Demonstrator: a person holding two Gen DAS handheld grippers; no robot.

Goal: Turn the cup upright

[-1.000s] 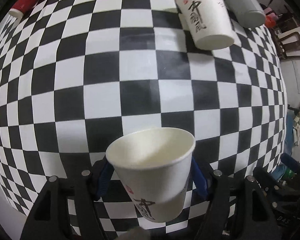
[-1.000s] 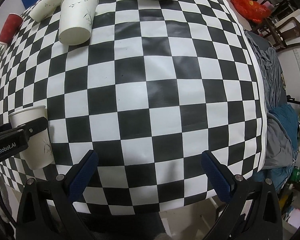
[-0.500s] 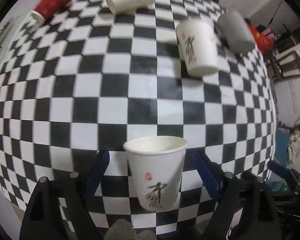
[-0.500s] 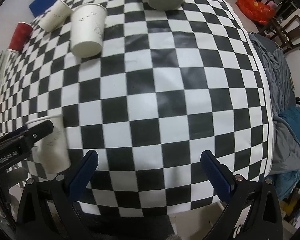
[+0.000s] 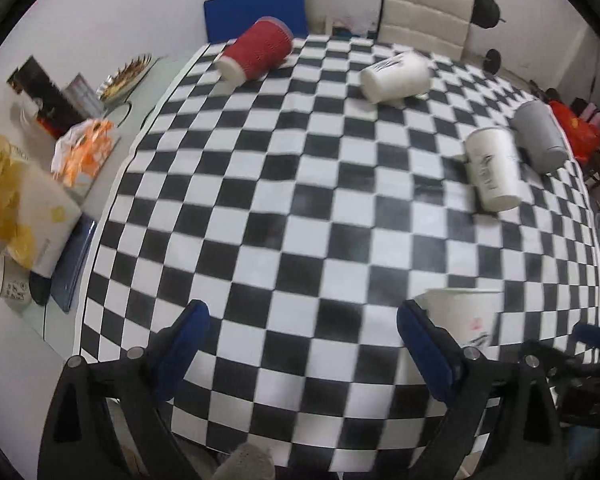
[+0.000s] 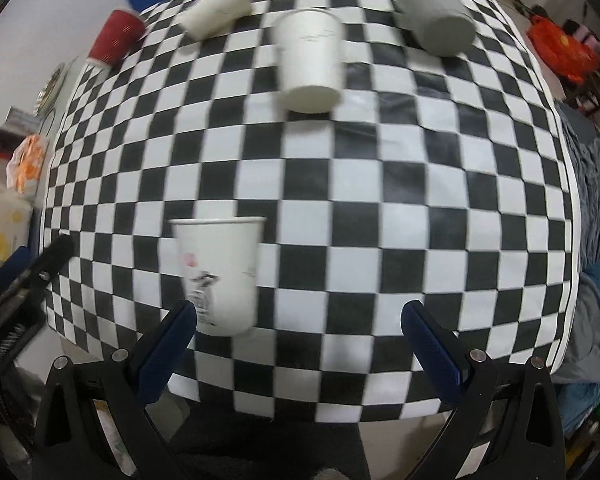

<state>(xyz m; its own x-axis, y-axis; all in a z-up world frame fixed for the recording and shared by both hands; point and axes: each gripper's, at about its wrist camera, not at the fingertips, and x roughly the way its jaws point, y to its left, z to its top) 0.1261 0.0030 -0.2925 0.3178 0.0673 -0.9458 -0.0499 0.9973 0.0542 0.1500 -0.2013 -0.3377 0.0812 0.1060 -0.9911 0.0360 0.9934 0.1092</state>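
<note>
A white paper cup point(image 6: 219, 276) stands upright near the checkered desk's point(image 6: 380, 216) front edge. Both the left hand-held gripper point(image 5: 300, 344) and right hand-held gripper point(image 6: 300, 336) are spread wide, holding nothing, over bare checkerboard.

Left wrist view: sits above the near edge of the checkered table point(image 5: 300, 216), angled down and toward the far-left corner; takes in the left edge, the far edge and the chairs point(image 5: 424, 4) beyond.

Right wrist view: also over the near edge, further right, facing the far edge; the right edge and near-right corner show.

Both views stand back from the tabletop, own finger pairs at frame bottom.

Shared: the upright white cup point(image 5: 466, 314) point(image 6: 220, 276) at the near edge, the red cup point(image 5: 258, 54) point(image 6: 116, 40), the grey cup point(image 5: 538, 136) point(image 6: 434, 10), and most of the cloth.
</note>
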